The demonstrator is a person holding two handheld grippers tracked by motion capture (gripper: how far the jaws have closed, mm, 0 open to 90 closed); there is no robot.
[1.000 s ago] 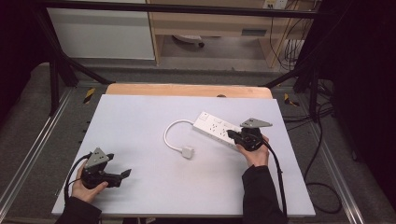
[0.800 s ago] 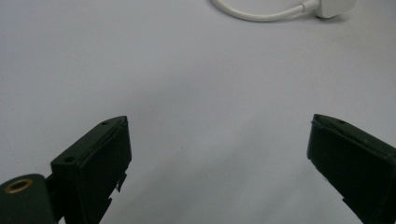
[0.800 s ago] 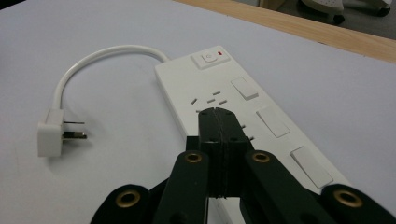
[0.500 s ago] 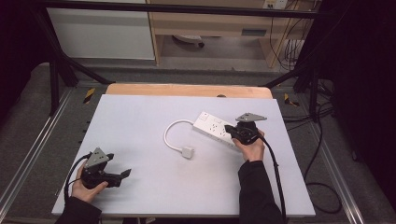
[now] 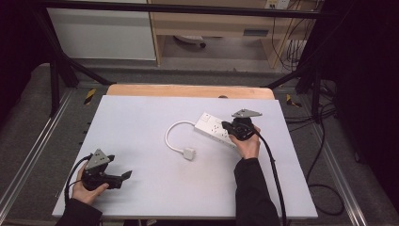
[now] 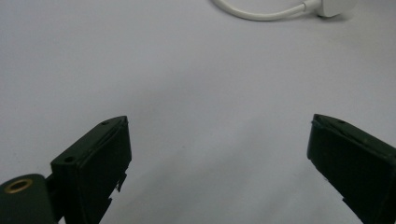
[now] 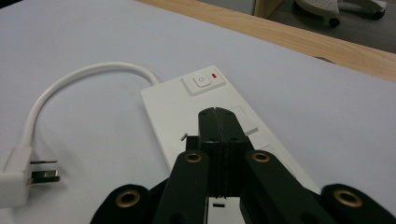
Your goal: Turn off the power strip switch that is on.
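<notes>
Power strip (image 5: 217, 129) lies on the table (image 5: 141, 122), right of centre, cord (image 7: 70, 84) looped leftward to the loose plug (image 5: 188, 153); right gripper (image 7: 218, 122), jaws pressed together and empty, is poised over the strip, aimed at the switch (image 7: 202, 80); step judged: approach to press; a short, steady push forward and down is called for; left gripper (image 6: 217, 154) is held wide, idle, well apart.
</notes>
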